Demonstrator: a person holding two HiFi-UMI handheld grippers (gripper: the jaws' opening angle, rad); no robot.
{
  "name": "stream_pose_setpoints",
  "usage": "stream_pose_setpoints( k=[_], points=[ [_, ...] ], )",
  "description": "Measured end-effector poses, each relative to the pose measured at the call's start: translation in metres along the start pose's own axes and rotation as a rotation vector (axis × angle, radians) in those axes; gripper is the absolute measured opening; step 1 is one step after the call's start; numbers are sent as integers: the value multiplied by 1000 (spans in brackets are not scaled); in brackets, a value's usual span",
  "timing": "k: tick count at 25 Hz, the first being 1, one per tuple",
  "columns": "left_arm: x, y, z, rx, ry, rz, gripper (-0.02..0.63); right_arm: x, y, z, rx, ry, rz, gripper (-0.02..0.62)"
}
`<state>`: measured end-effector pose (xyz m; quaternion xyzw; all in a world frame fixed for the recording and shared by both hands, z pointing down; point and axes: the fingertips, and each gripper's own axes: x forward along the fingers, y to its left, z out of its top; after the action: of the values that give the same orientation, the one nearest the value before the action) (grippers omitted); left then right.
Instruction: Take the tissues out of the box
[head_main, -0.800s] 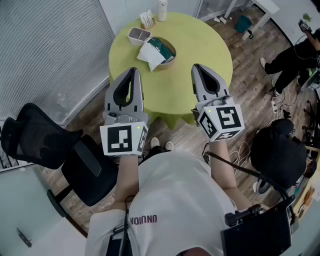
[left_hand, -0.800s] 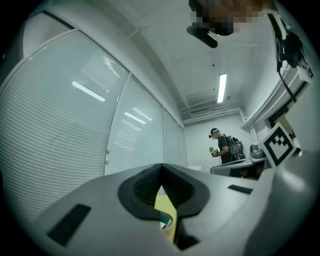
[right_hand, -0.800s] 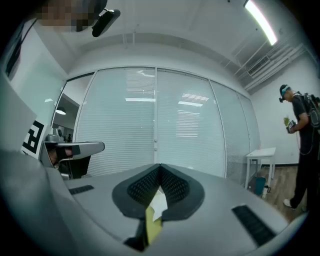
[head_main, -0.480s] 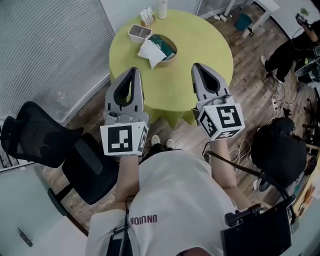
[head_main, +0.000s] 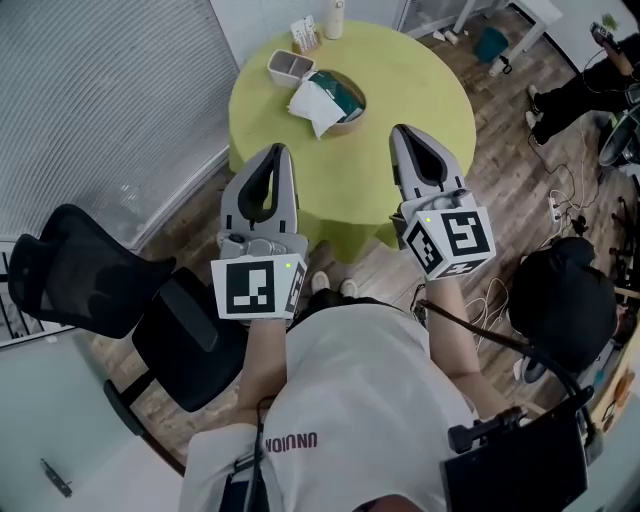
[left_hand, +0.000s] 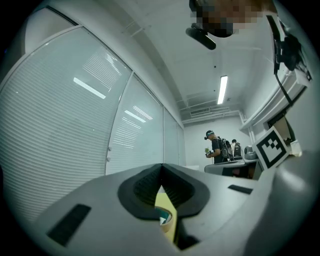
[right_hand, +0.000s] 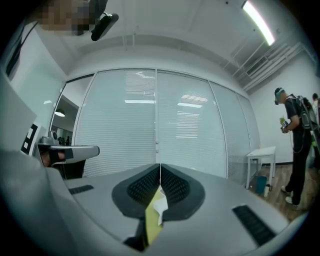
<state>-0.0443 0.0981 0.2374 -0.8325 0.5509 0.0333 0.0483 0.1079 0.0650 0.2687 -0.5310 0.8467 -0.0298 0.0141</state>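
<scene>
On the round yellow-green table (head_main: 400, 80) stands the tissue box (head_main: 340, 98), tan with a green top, and a white tissue (head_main: 310, 104) sticks out of it on its left side. My left gripper (head_main: 280, 150) and right gripper (head_main: 403, 131) hover side by side over the table's near edge, short of the box. Both are shut and hold nothing. In the left gripper view the jaws meet at the tip (left_hand: 161, 167), with the box (left_hand: 165, 218) glimpsed below them. In the right gripper view the shut gripper (right_hand: 160, 168) has the white tissue (right_hand: 160, 206) below it.
A small white tub (head_main: 289, 67), a card holder (head_main: 305, 34) and a bottle (head_main: 334, 16) stand at the table's far side. Black office chairs sit at my left (head_main: 90, 285) and right (head_main: 560, 300). A person (head_main: 590, 80) is at the upper right; cables lie on the wooden floor.
Both grippers sit a little further right and lower in the head view, and the table has shifted slightly up and right. Both jaws stayed shut.
</scene>
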Motion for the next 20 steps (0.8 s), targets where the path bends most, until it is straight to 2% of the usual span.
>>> stream_pose_setpoints(
  k=[4,11,15,20],
  points=[
    [-2,9,-8,-25,-3,-9,12,4,1,-6,-17,15,-54,20],
    [-4,17,-30,-92,33,-5,12,-3,5,-18,-54,58,-86,20],
    [1,22,-36,-83,47,18,12,2,-5,-26,-43,70,-88,20],
    [19,25,-36,-49,59,62,12,25,-23,-26,-33,66,-49,20]
  ],
)
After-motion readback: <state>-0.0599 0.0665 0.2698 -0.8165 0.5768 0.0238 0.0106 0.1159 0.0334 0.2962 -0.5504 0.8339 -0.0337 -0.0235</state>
